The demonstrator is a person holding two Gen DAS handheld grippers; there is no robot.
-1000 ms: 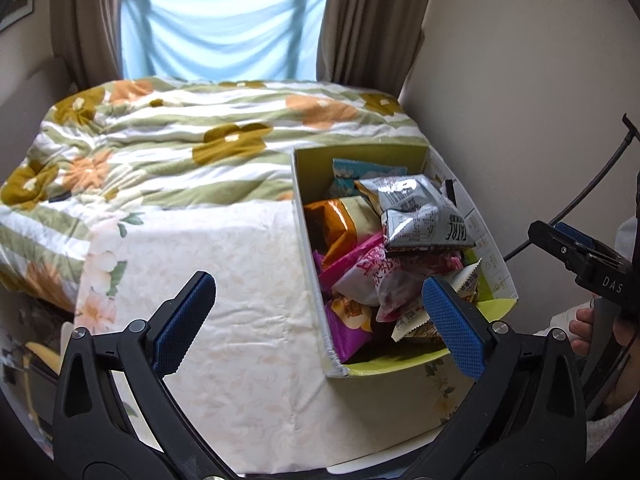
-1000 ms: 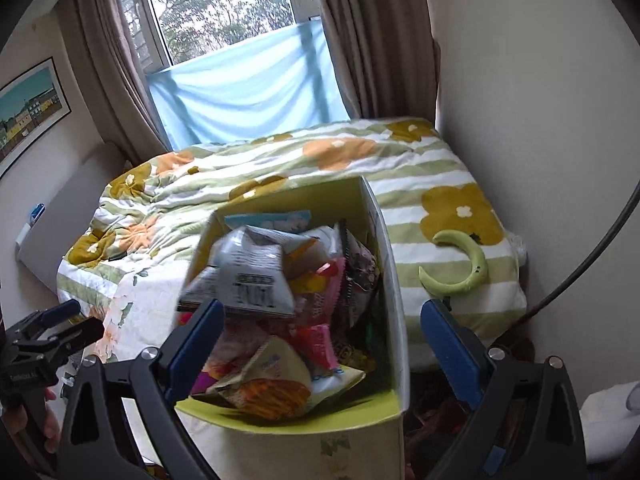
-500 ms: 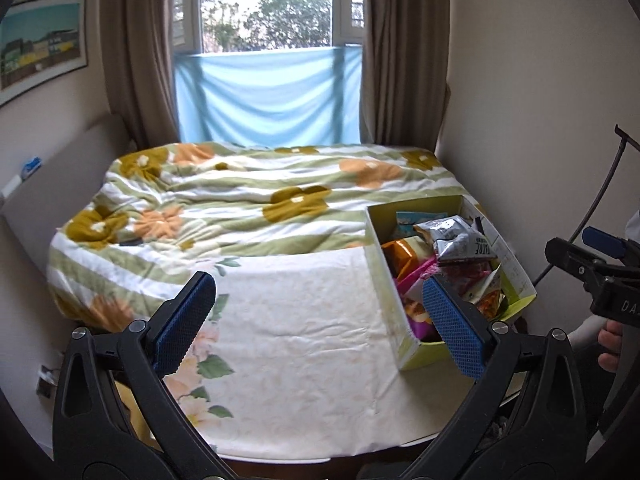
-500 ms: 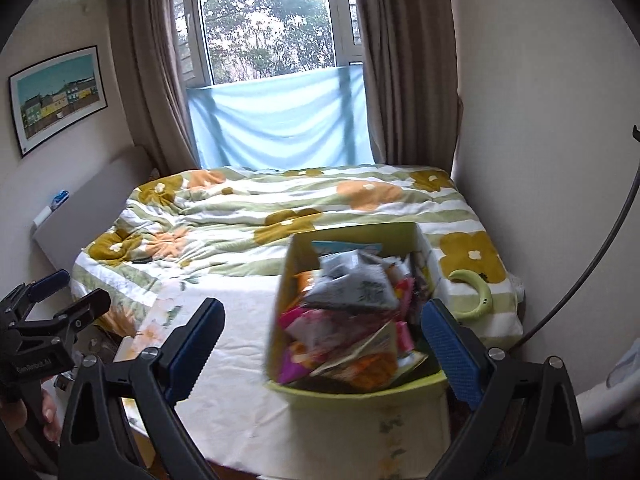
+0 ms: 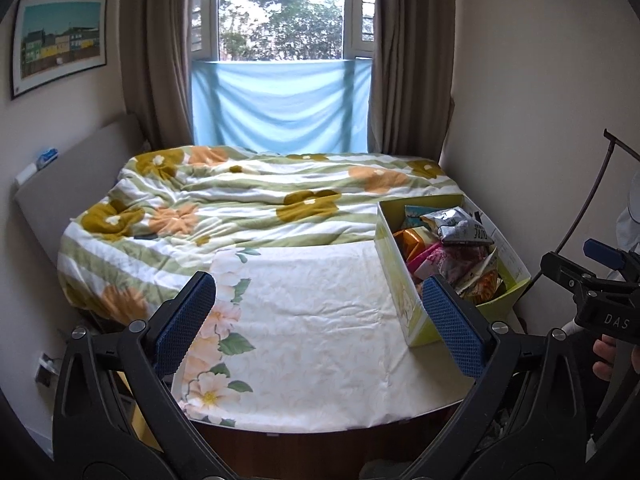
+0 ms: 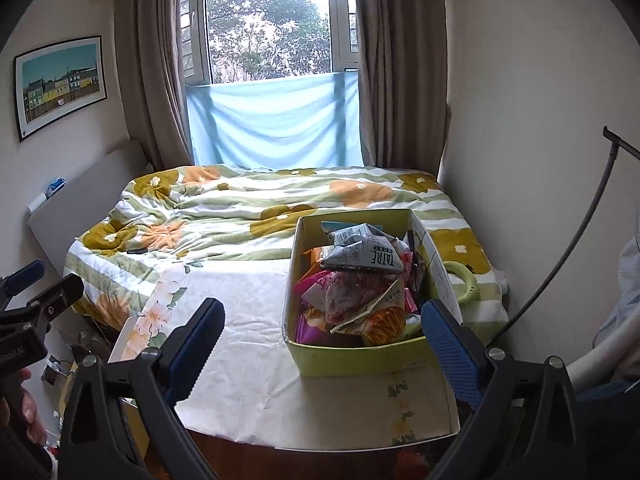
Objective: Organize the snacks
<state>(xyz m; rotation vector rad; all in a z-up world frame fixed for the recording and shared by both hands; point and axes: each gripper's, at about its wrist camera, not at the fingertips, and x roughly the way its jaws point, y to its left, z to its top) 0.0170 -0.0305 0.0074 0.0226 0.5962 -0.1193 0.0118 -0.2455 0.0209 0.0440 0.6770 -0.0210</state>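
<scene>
Green box [image 6: 362,358] heaped with snack packets, a grey one [image 6: 366,256] on top, pink and orange ones below; stands at the right end of the desk [image 6: 256,360], on a pale floral cloth [image 5: 316,320]. Beyond the desk, a bed [image 5: 248,200] under a green-striped quilt with orange and ochre flowers, reaching back to a window [image 6: 268,20] half covered by a blue sheet [image 6: 276,120], brown curtains either side. Framed picture [image 5: 60,40] of coloured houses on the left wall; plain wall to the right. Left hand-held gripper [image 5: 318,324] spread wide with nothing between its blue pads, poised over the bare cloth left of the box. Right hand-held gripper [image 6: 324,350] equally wide and empty, low in front of the box's near wall. From the right wrist only: a green ring [image 6: 460,284] on the quilt just right of the box, and the box's near wall face-on. From the left wrist only: the box's left wall, plus fingertips [image 5: 604,360] on the other tool's handle at the right edge.
</scene>
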